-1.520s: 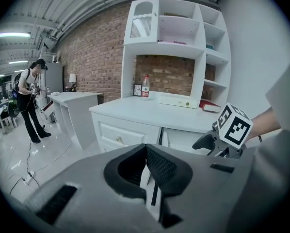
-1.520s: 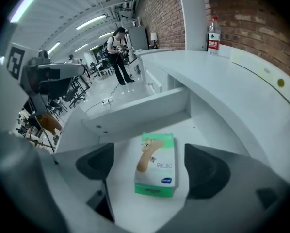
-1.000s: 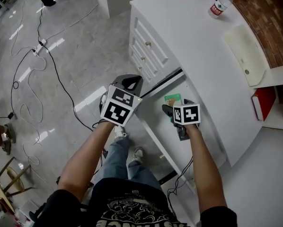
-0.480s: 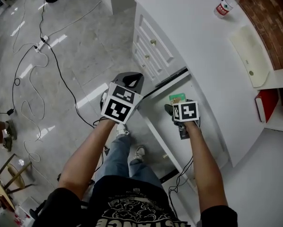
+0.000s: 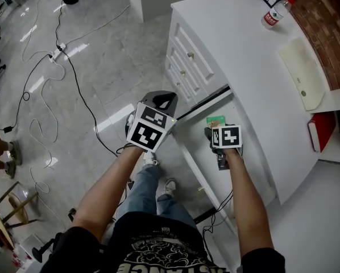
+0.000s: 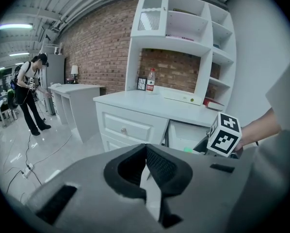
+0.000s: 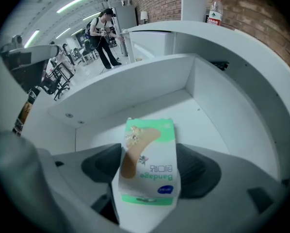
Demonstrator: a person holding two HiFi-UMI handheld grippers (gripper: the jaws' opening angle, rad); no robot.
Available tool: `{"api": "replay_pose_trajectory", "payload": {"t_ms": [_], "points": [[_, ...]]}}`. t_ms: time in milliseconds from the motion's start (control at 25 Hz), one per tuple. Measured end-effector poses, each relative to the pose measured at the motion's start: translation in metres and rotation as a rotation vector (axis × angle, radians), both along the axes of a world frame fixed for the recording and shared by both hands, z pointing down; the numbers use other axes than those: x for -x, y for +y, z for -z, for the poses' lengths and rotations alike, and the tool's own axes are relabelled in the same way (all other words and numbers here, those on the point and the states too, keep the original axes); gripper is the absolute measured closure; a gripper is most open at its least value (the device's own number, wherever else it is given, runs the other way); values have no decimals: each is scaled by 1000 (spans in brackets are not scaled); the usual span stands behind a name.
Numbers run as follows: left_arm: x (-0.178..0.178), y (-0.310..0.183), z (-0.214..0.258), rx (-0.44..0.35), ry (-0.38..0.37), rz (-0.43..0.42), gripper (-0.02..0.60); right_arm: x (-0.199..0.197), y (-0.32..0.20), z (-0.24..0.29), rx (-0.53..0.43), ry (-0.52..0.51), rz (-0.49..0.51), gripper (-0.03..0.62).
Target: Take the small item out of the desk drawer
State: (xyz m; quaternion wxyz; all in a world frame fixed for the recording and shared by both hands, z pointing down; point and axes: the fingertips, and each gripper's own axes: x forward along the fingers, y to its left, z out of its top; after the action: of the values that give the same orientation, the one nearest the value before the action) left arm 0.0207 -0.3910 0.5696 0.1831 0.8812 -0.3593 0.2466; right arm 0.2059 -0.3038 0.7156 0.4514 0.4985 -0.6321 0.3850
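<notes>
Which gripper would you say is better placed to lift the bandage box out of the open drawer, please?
The right gripper: it reaches into the drawer, and its jaws have just been closing on the bandage box between them. The left gripper is shut, outside the drawer.

Bandage box [image 7: 147, 147]: one. Open drawer [image 7: 135, 84]: one. Desk [image 5: 244, 56]: one. Water bottle [image 5: 275, 13]: one. Drawer knobs [image 5: 190, 54]: two visible. Red book [image 5: 318, 134]: one. Shoes [image 5: 169, 185]: two.
</notes>
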Motion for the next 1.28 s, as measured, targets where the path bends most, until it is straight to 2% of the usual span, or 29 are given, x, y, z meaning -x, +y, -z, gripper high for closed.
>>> {"api": "replay_pose_trajectory", "payload": {"t_ms": [320,800,1280], "points": [[12,7,27,-42,-14,35,574,-2,1,16,-49,-24,-12,246],[24,39,89,-123,-13,104,574,18,-4,103,-253,-99,5,246],[53,86,146,-207,-15,200,574,51,1,204,-483,-168,79,246]]}}
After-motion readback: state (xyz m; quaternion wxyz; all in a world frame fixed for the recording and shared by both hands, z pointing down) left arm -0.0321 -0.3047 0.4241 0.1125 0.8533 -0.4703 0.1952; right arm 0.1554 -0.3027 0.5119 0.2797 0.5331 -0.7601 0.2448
